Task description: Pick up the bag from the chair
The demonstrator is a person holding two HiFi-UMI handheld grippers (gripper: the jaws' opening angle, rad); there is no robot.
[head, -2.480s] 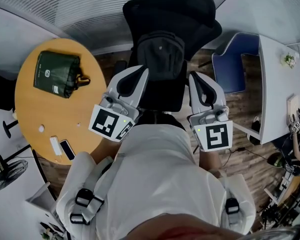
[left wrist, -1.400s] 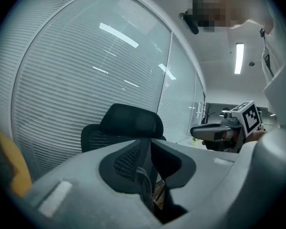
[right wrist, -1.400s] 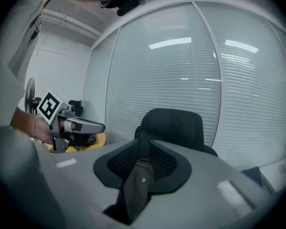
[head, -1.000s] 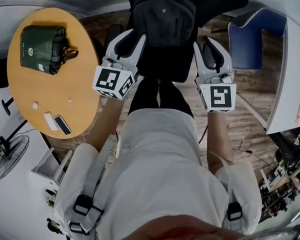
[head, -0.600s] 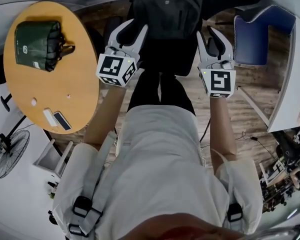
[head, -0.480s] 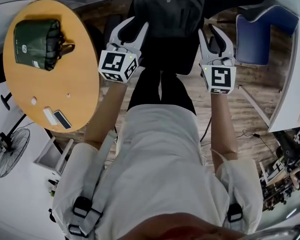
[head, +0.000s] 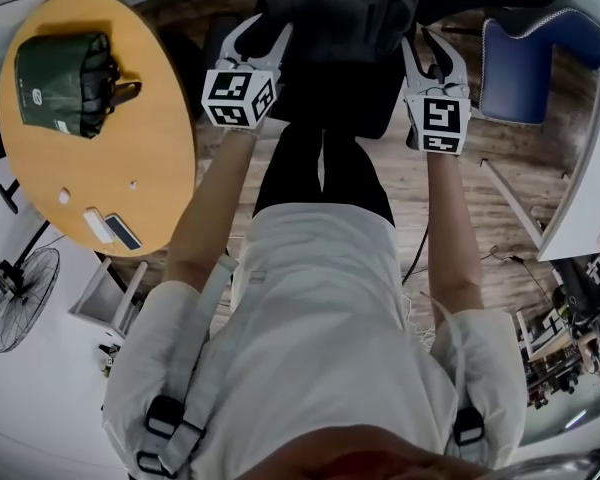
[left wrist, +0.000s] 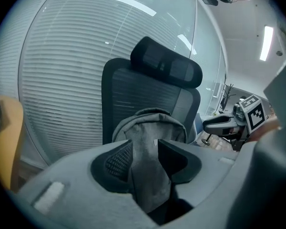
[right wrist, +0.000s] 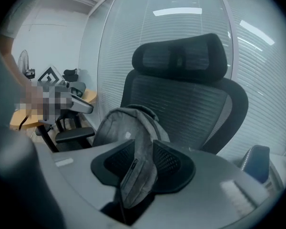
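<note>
A grey backpack [head: 340, 3] stands upright on a black office chair [head: 375, 93], leaning on its mesh back. In the head view my left gripper [head: 265, 30] is at the bag's left side and my right gripper [head: 425, 46] at its right side. In the left gripper view the backpack [left wrist: 152, 123] shows through the gap of the left gripper [left wrist: 145, 149]; its jaws have just been opening and the pads do not press on the fabric. The right gripper [right wrist: 144, 151] frames the backpack [right wrist: 121, 123] the same way, jaws also just opening wider, no grip.
A round wooden table [head: 150, 148] at the left carries a dark green bag [head: 65, 78] and a phone [head: 123, 231]. A blue chair [head: 530, 63] and a white desk [head: 590, 198] stand at the right. A glass wall with blinds [left wrist: 62, 70] is behind the chair.
Both grippers have gone down and forward, up the picture, to either side of the backpack. Their jaws stand wider apart than before.
</note>
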